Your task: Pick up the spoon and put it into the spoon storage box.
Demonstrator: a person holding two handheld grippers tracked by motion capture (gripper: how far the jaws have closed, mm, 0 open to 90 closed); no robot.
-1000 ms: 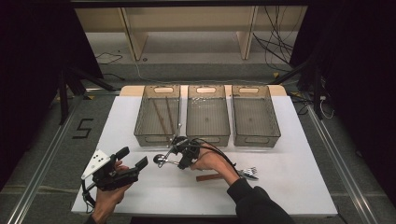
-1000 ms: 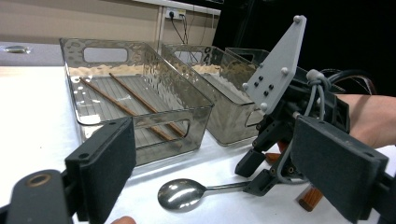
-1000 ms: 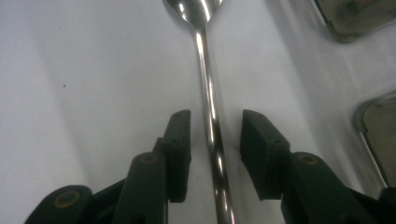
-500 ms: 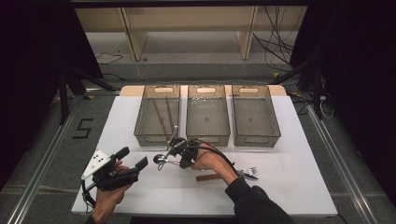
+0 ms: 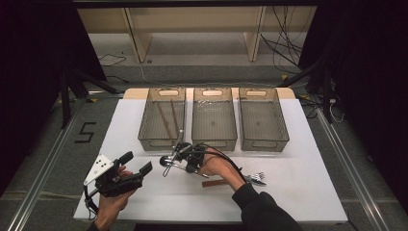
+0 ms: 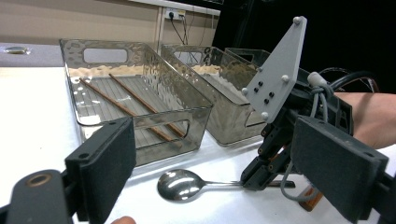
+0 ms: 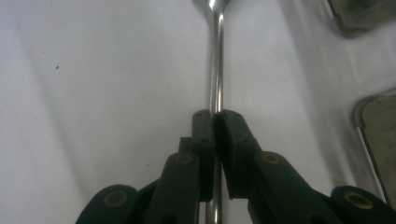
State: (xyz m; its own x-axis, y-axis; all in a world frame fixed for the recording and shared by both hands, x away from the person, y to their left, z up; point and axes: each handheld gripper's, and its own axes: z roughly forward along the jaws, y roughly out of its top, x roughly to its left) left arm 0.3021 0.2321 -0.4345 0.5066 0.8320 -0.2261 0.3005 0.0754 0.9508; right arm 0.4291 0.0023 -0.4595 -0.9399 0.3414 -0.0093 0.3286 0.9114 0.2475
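The right gripper (image 7: 215, 122) has just been closing and its fingers (image 7: 203, 135) now pinch the handle of the spoon (image 6: 181, 185), which lies on the white worktop (image 5: 298, 192) just in front of the bins, so by my reading the grip is made and the lift comes next. The left gripper (image 6: 210, 163) hangs near with fingers (image 6: 109, 161) spread wide, nothing between them. Out beyond, the left bin (image 5: 162, 118) holds two brown chopsticks (image 5: 166, 120), the middle bin (image 5: 214, 118) and right bin (image 5: 262, 118) look empty, and a fork (image 5: 257, 178) waits by the right forearm
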